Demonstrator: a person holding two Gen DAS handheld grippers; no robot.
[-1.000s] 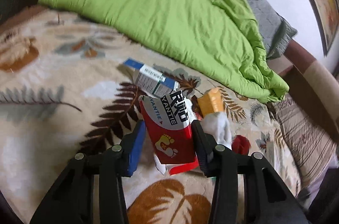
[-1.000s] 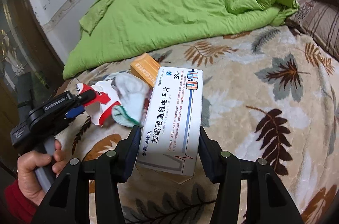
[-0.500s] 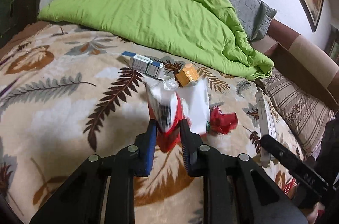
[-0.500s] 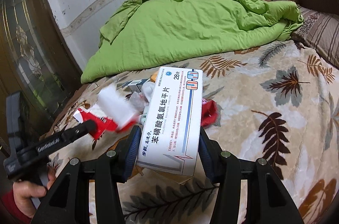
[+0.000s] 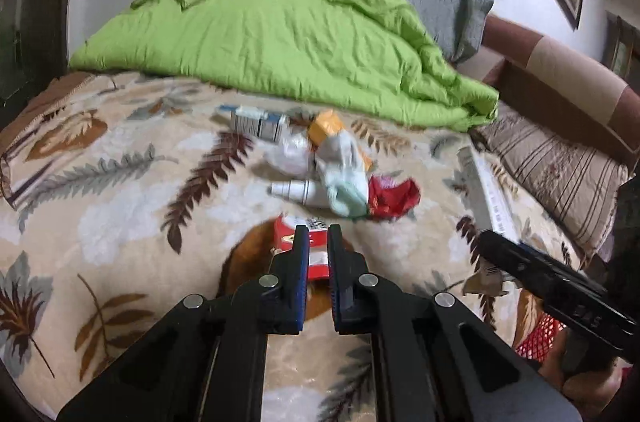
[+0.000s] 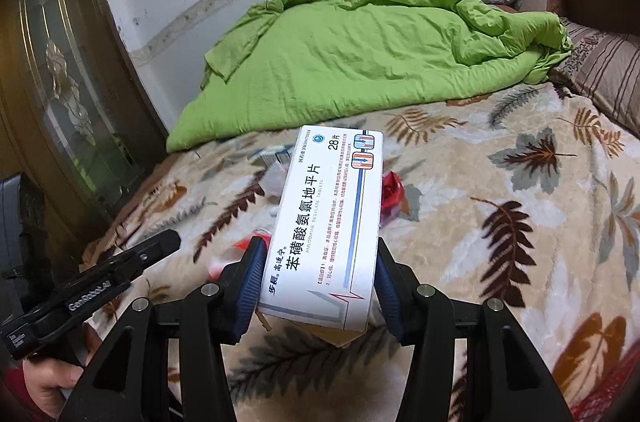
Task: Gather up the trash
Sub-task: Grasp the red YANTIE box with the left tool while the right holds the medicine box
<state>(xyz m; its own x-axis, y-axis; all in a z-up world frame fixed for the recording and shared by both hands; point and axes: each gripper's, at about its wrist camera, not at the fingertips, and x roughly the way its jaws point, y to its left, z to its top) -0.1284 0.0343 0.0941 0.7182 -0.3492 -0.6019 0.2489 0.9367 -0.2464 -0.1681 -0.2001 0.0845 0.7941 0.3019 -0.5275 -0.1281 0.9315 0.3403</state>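
In the left wrist view my left gripper (image 5: 318, 234) is shut on a crumpled red and white wrapper (image 5: 286, 236), held just above the leaf-patterned blanket (image 5: 120, 214). Beyond it lies a pile of trash: a white bottle (image 5: 298, 191), a white and mint crumpled piece (image 5: 344, 178), a red wrapper (image 5: 394, 196), an orange box (image 5: 326, 126) and a blue and white box (image 5: 258, 122). My right gripper (image 6: 320, 250) is shut on a long white medicine box (image 6: 332, 214) that points away from the camera. The left gripper (image 6: 172, 242) shows side-on at the lower left.
A green duvet (image 5: 280, 34) is heaped at the back of the bed, with a grey pillow (image 5: 440, 6) behind it. A striped pillow (image 5: 560, 174) lies at the right. A dark glazed door (image 6: 60, 110) stands to the left. Red mesh (image 5: 536, 342) shows beside a hand.
My left gripper closed tight on the red and white wrapper and drew back from the pile with it. The right gripper pulled back a little with the box.
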